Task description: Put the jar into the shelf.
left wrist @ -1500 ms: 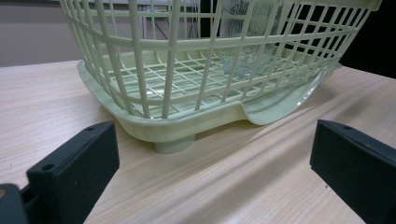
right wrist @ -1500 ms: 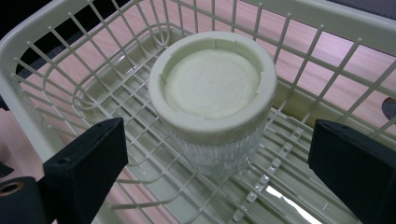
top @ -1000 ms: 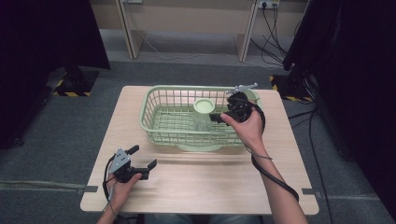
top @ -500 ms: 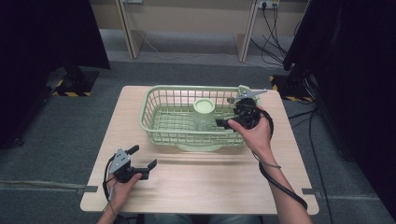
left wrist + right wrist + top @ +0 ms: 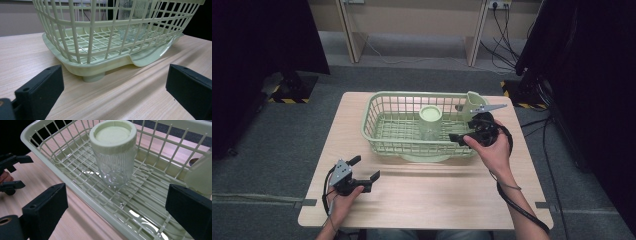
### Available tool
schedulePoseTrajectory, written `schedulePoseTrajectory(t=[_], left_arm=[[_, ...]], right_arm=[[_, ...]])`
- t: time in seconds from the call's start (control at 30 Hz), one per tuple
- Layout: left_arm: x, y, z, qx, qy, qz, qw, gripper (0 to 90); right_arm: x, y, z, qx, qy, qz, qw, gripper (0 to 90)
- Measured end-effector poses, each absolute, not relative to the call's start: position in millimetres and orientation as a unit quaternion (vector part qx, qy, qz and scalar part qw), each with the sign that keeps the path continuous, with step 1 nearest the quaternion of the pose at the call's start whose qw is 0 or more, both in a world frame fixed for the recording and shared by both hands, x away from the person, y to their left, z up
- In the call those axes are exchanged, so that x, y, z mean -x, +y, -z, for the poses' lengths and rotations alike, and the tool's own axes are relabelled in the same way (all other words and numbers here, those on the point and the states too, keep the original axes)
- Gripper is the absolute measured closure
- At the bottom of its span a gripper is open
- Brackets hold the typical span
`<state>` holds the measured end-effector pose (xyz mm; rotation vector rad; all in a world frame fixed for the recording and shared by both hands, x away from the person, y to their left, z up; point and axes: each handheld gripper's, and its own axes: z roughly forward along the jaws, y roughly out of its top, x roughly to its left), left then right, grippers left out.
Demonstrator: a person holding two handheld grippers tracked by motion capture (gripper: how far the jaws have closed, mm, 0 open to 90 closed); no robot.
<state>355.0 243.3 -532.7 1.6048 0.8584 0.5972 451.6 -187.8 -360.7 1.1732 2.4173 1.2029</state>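
Green-lidded clear jar (image 5: 113, 152) unlabelled, in basket (image 5: 75, 187), both hand-held grippers wide open, empty.

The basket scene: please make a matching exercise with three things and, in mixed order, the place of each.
Things:
1. jar
2. left tongs
3. right tongs

Places:
A. over the basket's near right rim
B. upright inside the basket
C. above the table, in front of the basket

Pairs: 1-B, 2-C, 3-A
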Motion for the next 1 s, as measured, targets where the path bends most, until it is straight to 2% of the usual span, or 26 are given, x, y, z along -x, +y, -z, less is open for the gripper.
schedulePoseTrajectory(t=[1.0], left_arm=[[-355.0,243.1,532.8,-0.684,0.368,-0.256,0.575,1.3]], right_arm=[[-409.4,-225.7,371.7,-0.400,0.812,-0.411,0.110,4.5]])
